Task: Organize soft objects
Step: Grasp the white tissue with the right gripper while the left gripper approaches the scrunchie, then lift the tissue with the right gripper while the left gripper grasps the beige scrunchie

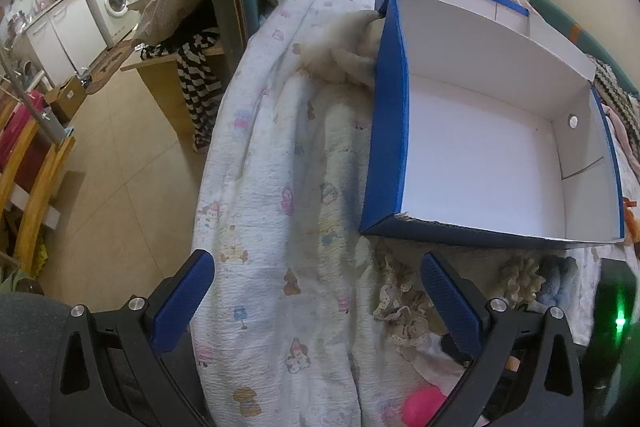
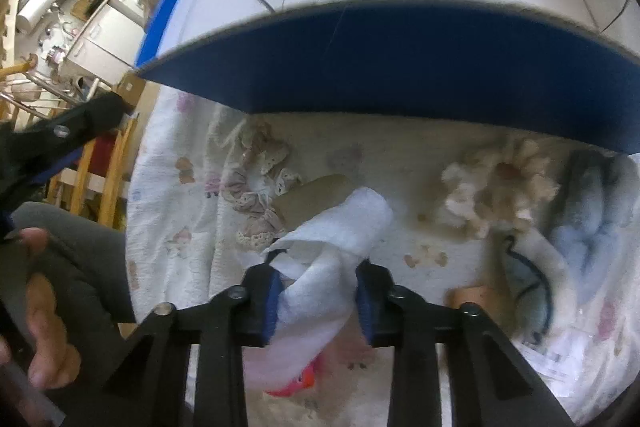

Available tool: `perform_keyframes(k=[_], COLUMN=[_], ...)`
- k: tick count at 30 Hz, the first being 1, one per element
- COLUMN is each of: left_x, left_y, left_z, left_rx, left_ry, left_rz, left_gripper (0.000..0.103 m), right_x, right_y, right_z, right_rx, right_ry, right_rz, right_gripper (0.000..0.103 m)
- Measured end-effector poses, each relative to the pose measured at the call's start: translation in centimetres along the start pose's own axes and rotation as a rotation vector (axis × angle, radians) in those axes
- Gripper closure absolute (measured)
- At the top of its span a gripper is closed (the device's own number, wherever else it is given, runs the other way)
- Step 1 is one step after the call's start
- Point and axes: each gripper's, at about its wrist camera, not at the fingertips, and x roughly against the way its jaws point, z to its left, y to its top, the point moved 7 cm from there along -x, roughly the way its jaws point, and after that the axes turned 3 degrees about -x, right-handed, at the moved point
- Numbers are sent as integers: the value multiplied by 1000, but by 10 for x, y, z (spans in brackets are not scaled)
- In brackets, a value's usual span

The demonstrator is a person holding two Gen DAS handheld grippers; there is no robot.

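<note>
Looking through the left wrist view first: left gripper (image 1: 318, 301) hovering low over the printed quilt (image 1: 256, 187), jaws wide apart, nothing between them. Blue box (image 1: 384, 131) sitting far and to the right, white interior bare, not one soft item inside yet. Lace scrunchie (image 1: 400, 303) lying just inside the right finger, cream fluffy piece (image 1: 520, 275) and blue fluffy piece (image 1: 560, 271) near the box's near wall, something pink (image 1: 422, 403) at the near edge, a pale furry thing (image 1: 352, 59) wedged against the box's left wall. Risks here, as a judgement: closing blind and pinching a fold of quilt along with the scrunchie, dragging the bedding and tipping or sliding the box, since it rests on soft, uneven ground. Turning to the right wrist view: right gripper (image 2: 316, 297) clamped on a white cloth (image 2: 340, 251), pads pressed into the bunched middle, loose ends spilling far toward a tan flat item (image 2: 316, 199) and near toward something orange-pink (image 2: 296, 381). Box wall (image 2: 400, 67) standing high across the far side. Likely troubles: a shallow bite on slack fabric slipping free on lifting; a trailing end snagging the lace scrunchie (image 2: 260, 191) or catching on the box rim instead of clearing it; the cloth draping half in, half out. Worth noting also the left gripper (image 2: 64, 143) close at the left edge, so crowding between both tools over the same small patch.
</note>
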Motion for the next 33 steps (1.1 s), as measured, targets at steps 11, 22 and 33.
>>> perform_keyframes(k=[11, 22, 33], left_x=[-10, -31, -53], left_y=[-7, -20, -15], left_z=[-4, -18, -35], left_rx=[-5, -45, -34], left_ry=[-10, -55, -81], left_rz=[44, 131, 163], left_gripper=[0, 0, 3], right_x=[82, 135, 119], right_y=[12, 17, 23], right_z=[-18, -46, -61], right_rx=[43, 156, 60], right_ry=[72, 51, 56], right_rz=[-121, -301, -312], right_gripper=[84, 93, 93])
